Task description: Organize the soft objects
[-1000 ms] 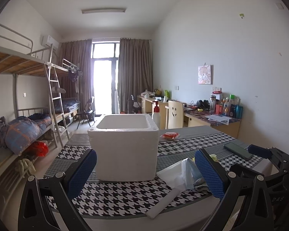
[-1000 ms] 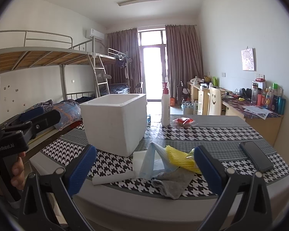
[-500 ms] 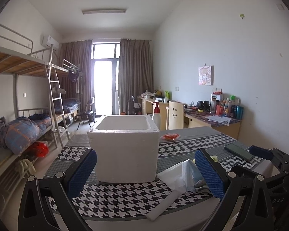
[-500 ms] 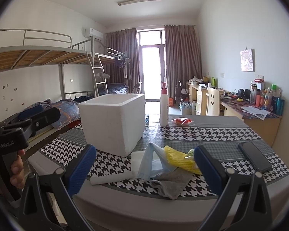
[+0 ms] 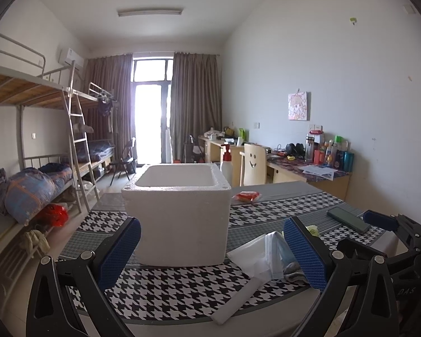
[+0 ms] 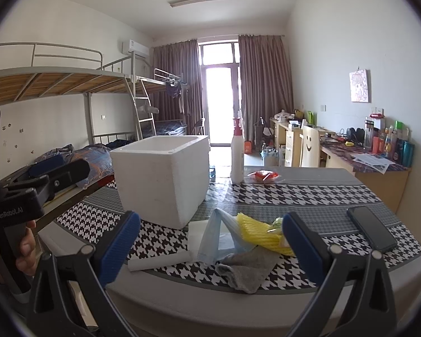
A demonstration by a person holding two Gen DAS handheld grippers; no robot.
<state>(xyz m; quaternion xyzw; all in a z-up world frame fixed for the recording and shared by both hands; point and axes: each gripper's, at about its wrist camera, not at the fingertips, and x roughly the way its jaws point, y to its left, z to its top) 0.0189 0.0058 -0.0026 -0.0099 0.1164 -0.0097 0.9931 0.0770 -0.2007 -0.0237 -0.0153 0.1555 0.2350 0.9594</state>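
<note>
The task looks to be at its very start, as far as I can judge: the white foam box (image 6: 165, 179) stands on the tabletop (image 6: 308, 193) with its top open, what can be seen of its inside looks empty, and all the soft things lie in one small heap just to the right of the box, near the front edge. In this heap I count one light blue plastic bag (image 6: 216, 236), one yellow foam net (image 6: 263, 233), one grey cloth (image 6: 249, 266) and one white foam sheet (image 6: 160, 261) that reaches out toward the front of the box; a small green thing beside the net is too hidden to name. Probably all four must go into the box, so nothing is done and everything is left. Behind the box to its right stand one pump bottle (image 6: 237, 154) and one red packet (image 6: 263, 175), and far right of it lies one dark phone (image 6: 372, 229). The left tongs (image 5: 210, 250) are released and empty, facing the front of the box. The right tongs (image 6: 210, 247) are also spread wide, holding nothing, with the heap between their fingers in the view.
</note>
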